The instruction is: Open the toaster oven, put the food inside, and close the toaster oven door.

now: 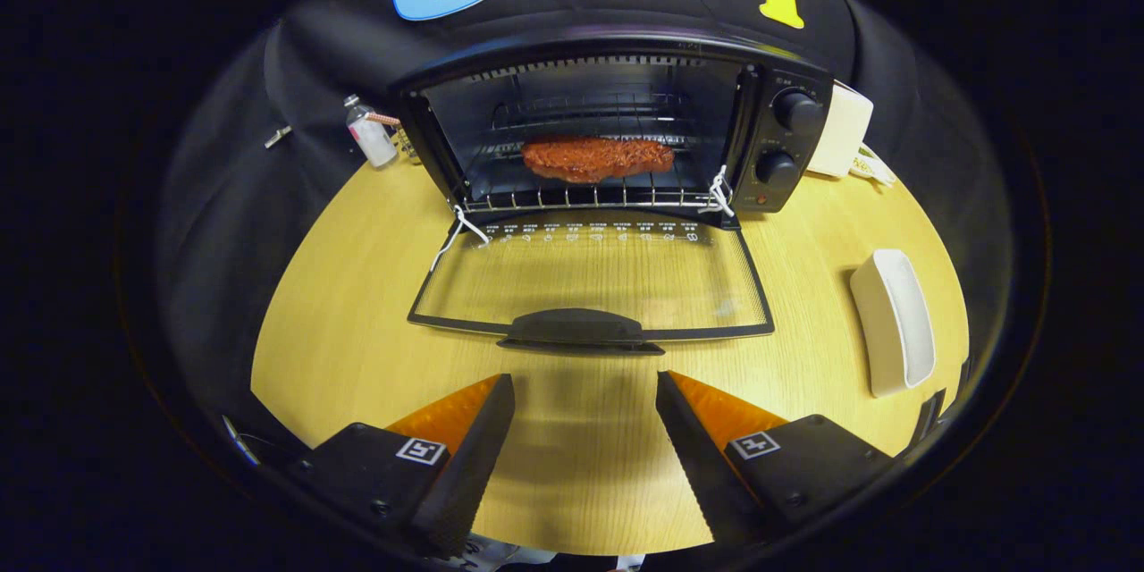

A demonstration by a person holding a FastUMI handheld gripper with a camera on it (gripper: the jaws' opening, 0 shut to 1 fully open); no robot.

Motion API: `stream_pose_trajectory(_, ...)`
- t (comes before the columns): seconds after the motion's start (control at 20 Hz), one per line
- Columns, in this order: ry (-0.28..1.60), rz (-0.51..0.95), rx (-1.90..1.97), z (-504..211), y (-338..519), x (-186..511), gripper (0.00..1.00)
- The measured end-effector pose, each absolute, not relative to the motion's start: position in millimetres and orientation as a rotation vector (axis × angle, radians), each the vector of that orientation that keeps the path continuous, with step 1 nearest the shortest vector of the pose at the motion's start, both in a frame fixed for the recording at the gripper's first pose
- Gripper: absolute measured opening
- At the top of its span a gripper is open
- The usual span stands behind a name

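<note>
Your jaws gape wide, holding nothing; the meat (597, 158) is in, so lift the rigid, hinged glass door (590, 286) by its handle (579, 328).

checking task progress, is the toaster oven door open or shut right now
Open: the door lies flat on the table, the food sits on the rack inside, the open gripper empty.

A round, light wooden table (357, 322) carries the scene, backed by black cloth (232, 197) draped around its far side. At the far left of the table stands 1 small clear bottle (371, 136) with a pale label, upright and close to the cloth. On the right side lies 1 long white dish (894, 322), and farther back sits a white box-like object (845, 138) with some paper just beside it.
</note>
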State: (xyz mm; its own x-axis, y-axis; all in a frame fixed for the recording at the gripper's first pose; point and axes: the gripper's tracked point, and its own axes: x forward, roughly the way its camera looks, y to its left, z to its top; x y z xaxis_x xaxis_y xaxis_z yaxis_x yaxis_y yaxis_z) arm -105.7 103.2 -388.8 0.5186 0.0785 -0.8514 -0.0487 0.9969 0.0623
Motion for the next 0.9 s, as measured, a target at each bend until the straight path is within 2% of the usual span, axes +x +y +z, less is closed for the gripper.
stream_pose_trajectory(0.45, 1.105, -0.055, 0.012, -430, 101, -92, 0.99)
stream_pose_trajectory(0.9, 0.960, -0.022, 0.030, -377, 103, -90, 1.00)
